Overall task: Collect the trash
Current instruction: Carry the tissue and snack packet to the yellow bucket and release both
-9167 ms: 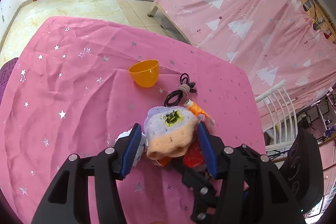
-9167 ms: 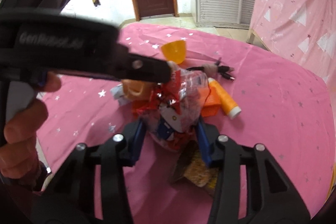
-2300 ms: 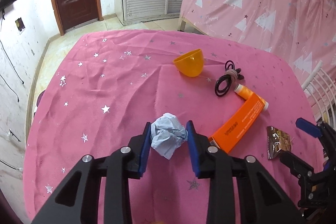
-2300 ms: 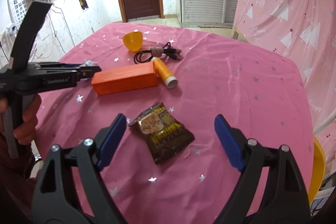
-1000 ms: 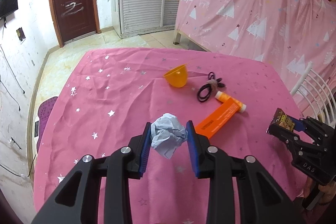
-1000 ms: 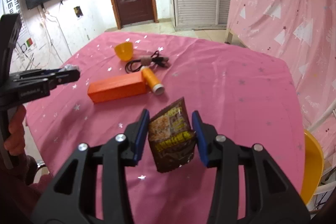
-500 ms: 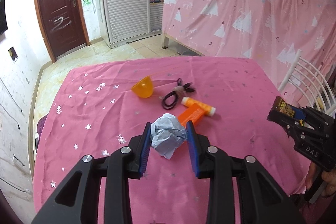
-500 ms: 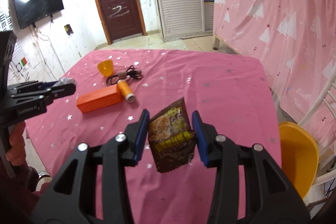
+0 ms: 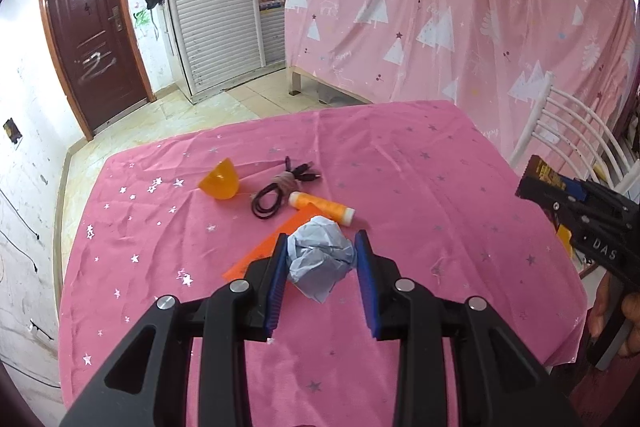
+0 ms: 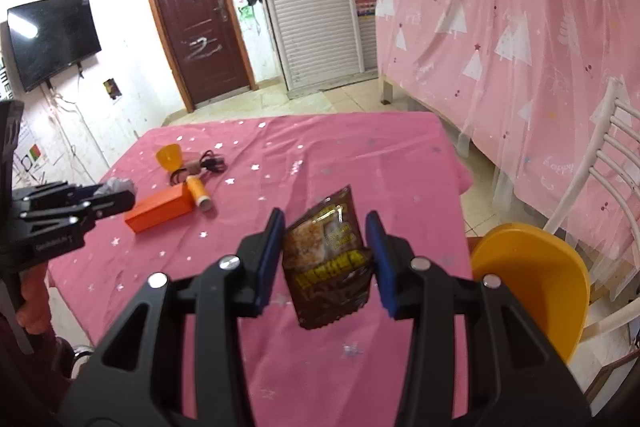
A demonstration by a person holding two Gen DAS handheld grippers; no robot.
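Both lifted higher off table | left hand-held gripper clamps paper wad | right hand-held gripper clamps snack wrapper

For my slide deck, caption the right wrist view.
Right hand-held gripper holds a brown snack wrapper above the pink table.

My black grippers with blue pads are showing. I'm seeing a pale blue paper wad, brown-and-yellow snack packet, pink tablecloth with silver stars, orange box, orange cup, black cable, and pink curtain with white trees.
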